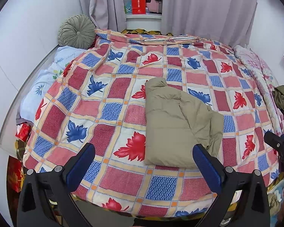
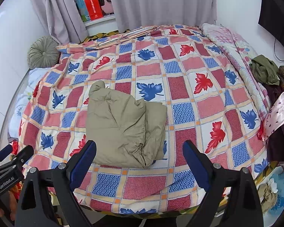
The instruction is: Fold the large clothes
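Note:
A khaki padded jacket (image 1: 178,124) lies folded into a compact bundle on the leaf-patterned quilt (image 1: 111,102), toward the near edge of the bed. In the right wrist view the same jacket (image 2: 123,124) sits just beyond the fingers. My left gripper (image 1: 143,162) hangs above the near edge of the bed, open, with nothing between its blue pads. My right gripper (image 2: 140,157) is open too, above and clear of the jacket. Each gripper shows at the edge of the other's view: the right gripper (image 1: 280,147), the left gripper (image 2: 11,162).
A round green cushion (image 1: 77,31) rests at the back left against the wall. A pile of other clothes (image 2: 264,71) lies at the bed's right edge. Grey curtains (image 1: 198,5) and a shelf with a red box (image 1: 138,1) stand behind the bed.

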